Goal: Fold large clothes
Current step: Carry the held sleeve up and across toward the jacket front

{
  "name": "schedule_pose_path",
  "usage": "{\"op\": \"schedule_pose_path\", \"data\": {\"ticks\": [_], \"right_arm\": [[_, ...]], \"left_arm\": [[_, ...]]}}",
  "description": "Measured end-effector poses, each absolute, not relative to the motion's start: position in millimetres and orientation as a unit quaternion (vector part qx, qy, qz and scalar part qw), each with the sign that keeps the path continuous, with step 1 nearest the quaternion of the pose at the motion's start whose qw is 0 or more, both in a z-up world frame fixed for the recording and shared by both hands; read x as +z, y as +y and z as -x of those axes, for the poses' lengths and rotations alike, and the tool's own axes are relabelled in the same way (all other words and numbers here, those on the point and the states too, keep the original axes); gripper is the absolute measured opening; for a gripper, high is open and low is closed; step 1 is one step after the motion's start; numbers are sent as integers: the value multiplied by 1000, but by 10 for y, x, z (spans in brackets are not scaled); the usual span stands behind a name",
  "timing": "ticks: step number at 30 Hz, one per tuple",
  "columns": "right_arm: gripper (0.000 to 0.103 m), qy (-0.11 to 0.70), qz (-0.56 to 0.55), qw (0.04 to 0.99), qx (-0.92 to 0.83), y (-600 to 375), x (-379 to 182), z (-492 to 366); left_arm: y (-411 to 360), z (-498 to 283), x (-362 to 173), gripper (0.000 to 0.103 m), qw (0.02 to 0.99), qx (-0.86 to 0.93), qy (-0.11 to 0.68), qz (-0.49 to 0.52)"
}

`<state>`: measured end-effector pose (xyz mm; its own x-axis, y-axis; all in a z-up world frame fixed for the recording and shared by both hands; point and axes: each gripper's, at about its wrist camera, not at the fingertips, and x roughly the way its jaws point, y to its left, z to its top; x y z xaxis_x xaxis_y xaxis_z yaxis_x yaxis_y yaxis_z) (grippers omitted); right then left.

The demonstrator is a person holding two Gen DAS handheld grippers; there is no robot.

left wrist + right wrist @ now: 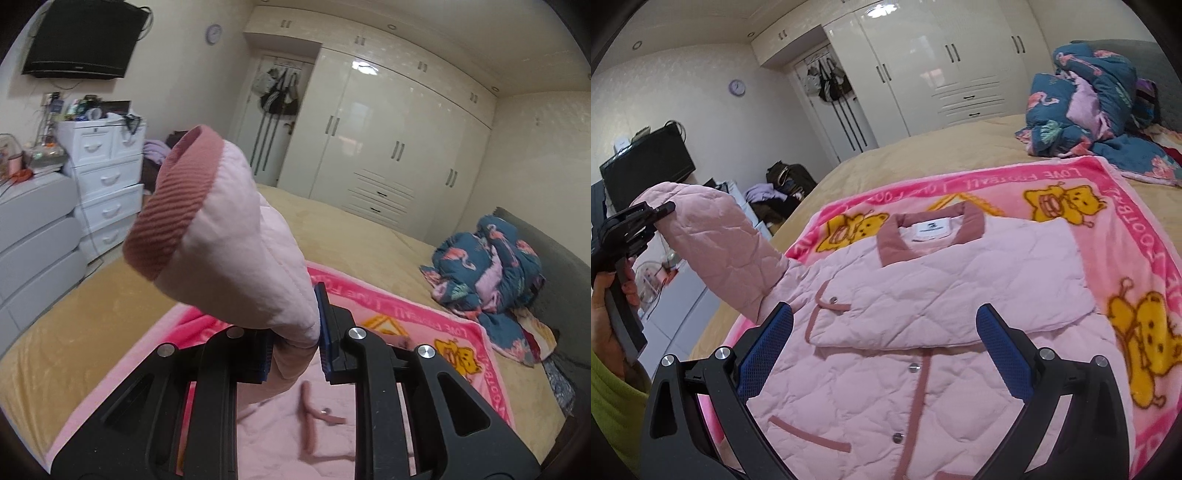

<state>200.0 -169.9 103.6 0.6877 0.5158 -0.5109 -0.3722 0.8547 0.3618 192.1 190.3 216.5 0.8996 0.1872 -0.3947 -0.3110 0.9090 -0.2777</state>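
Pink quilted jacket (pixel 923 314) lies front-up on the blanket (pixel 1126 236), one sleeve already folded across its chest. My left gripper (pixel 295 343) pinches the other sleeve (pixel 229 236) just behind its cuff, lifted off at nine o'clock, while my right gripper (pixel 882 350) hangs open, empty, over the buttons. With such a shallow bite the slick sleeve could slip free, or my pull could drag the body and undo the fold.

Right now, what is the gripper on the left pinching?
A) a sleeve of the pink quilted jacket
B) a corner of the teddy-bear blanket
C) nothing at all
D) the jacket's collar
A: the left gripper is shut on the sleeve of the pink quilted jacket and holds it up off the bed, its ribbed cuff sticking out past the pads, while the collar lies flat on the blanket.
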Motion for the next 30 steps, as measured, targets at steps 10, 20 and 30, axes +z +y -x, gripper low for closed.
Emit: {"op": "schedule_pose_path", "data": {"ticks": [10,20,30], "right_arm": [[99,302,-144,919,211,-2193,1050,-1976],[99,294,-165,924,182,-2586,981,-1987],[99,301,-206,918,154,-2986,772,-1945]], "left_arm": [[1266,-2247,2120,12,966,81,202,139],[678,-2470,1888,12,966,38,231,113],[96,-2645,1504,12,958,-3,275,82]]}}
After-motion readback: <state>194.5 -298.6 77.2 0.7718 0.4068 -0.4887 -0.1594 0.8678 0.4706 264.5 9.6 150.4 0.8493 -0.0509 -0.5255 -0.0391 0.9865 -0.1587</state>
